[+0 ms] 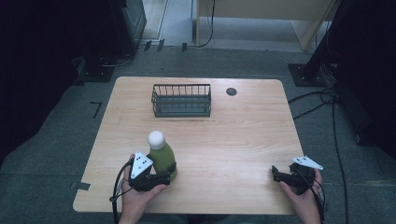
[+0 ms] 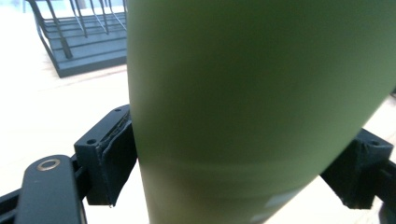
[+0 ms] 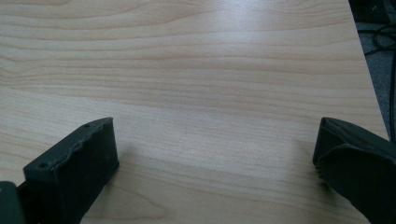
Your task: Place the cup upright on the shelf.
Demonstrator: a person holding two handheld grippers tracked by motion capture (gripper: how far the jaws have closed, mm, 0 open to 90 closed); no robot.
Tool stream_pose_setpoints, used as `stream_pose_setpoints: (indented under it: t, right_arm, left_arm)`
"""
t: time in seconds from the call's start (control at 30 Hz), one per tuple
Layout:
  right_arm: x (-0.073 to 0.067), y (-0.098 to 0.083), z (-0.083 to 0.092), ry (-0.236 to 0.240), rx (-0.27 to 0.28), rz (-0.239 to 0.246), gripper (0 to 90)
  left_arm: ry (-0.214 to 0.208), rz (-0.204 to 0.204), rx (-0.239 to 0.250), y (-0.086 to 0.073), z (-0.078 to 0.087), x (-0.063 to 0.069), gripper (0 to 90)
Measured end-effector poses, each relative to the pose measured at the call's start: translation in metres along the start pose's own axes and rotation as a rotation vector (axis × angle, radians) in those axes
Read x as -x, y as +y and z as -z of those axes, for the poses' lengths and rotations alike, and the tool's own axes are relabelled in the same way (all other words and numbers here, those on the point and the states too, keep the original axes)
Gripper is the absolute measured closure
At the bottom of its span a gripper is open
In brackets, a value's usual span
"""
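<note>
At the near left of the wooden table (image 1: 243,135), the left gripper (image 1: 161,177) clasps the lower body of an upright green bottle (image 1: 162,157) with a white cap (image 1: 156,139), pads against both sides. A wire basket (image 1: 181,100) stands empty behind. Lifting straight up should keep the bottle plumb. At right, the right gripper (image 1: 280,175) rests spread wide, holding nothing

One green bottle (image 1: 163,158) with a white cap stands between the jaws of the left tongs (image 1: 159,177). One wire basket (image 1: 181,100) sits well beyond them. Two tongs in all; the right tongs (image 1: 280,175) hold nothing.
</note>
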State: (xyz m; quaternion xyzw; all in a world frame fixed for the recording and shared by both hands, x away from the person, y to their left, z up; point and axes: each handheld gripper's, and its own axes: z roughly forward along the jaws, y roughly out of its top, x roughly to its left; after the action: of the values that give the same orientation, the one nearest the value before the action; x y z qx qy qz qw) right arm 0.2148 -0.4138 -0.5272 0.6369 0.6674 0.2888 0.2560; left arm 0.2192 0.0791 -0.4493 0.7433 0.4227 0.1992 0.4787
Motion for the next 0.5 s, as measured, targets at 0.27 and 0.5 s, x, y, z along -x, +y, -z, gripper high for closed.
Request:
stream_pose_setpoints:
  t: [0.27, 0.5]
  right_arm:
    - [0.0000, 0.0000, 0.0000, 0.000, 0.000, 0.000, 0.0]
    - [0.0000, 0.0000, 0.0000, 0.000, 0.000, 0.000, 0.0]
  left_arm:
    - [0.017, -0.032, -0.013, 0.0039, -0.0001, 0.0018, 19.6]
    - [0.014, -0.024, -0.015, 0.0084, -0.0033, -0.0024, 20.3]
